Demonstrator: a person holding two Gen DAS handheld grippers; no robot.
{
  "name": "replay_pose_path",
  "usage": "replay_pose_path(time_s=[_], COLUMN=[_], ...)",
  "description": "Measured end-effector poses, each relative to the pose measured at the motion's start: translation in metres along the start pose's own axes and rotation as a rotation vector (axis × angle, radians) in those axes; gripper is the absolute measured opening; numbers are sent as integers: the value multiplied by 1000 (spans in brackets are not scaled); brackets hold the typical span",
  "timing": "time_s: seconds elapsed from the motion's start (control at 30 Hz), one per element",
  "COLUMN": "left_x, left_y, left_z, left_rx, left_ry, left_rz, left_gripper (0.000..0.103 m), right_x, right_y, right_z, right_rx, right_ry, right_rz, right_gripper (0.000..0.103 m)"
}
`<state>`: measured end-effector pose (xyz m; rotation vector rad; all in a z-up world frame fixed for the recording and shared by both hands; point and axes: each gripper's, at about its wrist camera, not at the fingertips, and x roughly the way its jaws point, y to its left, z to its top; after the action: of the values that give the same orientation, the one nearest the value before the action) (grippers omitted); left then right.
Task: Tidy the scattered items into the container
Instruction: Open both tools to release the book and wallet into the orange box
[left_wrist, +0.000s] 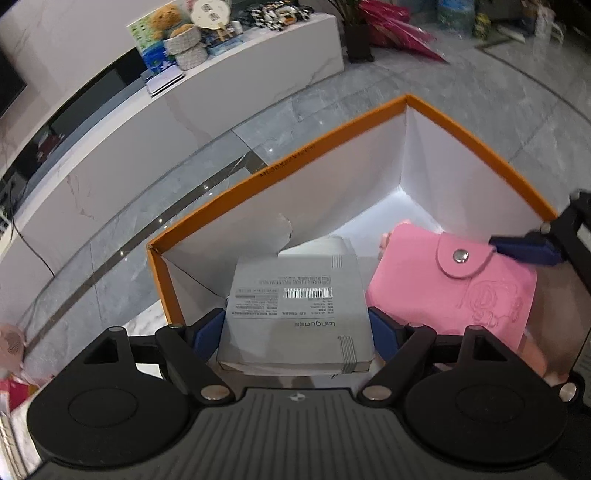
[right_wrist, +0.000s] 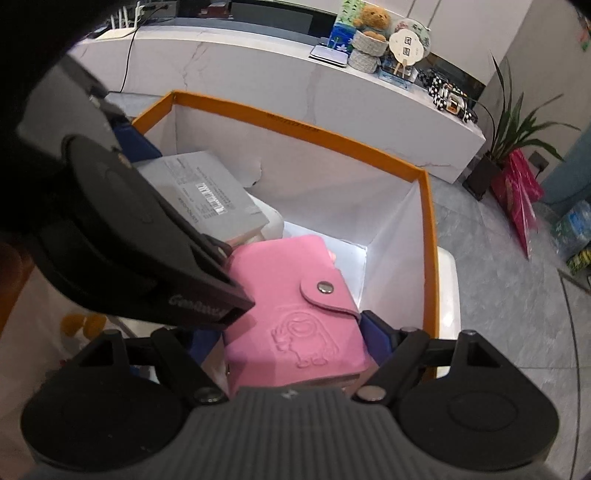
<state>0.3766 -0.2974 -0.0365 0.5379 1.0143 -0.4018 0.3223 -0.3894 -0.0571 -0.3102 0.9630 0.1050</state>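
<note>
- An orange-rimmed box with white inner walls is seen from above in both wrist views; its rim is marked here in the right wrist view.
- A grey carton with a barcode label is held over the left part of the box by the left gripper, whose blue pads are pressed against its two sides.
- The same grey carton is shown in the right wrist view tilted above a white object lying lower in the box; what that object is cannot be told.
- A pink snap wallet, embossed with a cartoon figure, is clamped by the right gripper near its closed edge and is held over the right part of the box.
- In the left wrist view the pink snap wallet is seen just beside the grey carton, with a blue pad of the right gripper against its flap side.
- Something pink is glimpsed in the box beneath the wallet, too hidden to be identified.
- A white marble-look cabinet carrying a teddy bear and woven baskets is seen beyond the box.
</note>
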Motion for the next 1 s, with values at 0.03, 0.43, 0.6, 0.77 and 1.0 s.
replay_pose_path(time_s=[0.03,0.43,0.6,0.77,1.0], left_x=[-2,-24,-28,-37,-59], left_y=[0,-6,-4,1,11], left_z=[-1,5,1,-5,-12], left_rx=[2,27,27,22,8], left_ry=[-8,-74,-72,-73,-99], left_rz=[-1,-4,-8,-9,-6], left_gripper=[96,96,96,96,96], right_x=[0,-16,-23,-30,-46], right_y=[0,-8,-6,-3,-1], right_z=[0,0,0,-2,1], right_rx=[-7,3,-3,-6,-16], right_ry=[1,-1,-6,-9,-21], right_rz=[8,1,-3,-8,-25], right_gripper=[83,84,84,84,84])
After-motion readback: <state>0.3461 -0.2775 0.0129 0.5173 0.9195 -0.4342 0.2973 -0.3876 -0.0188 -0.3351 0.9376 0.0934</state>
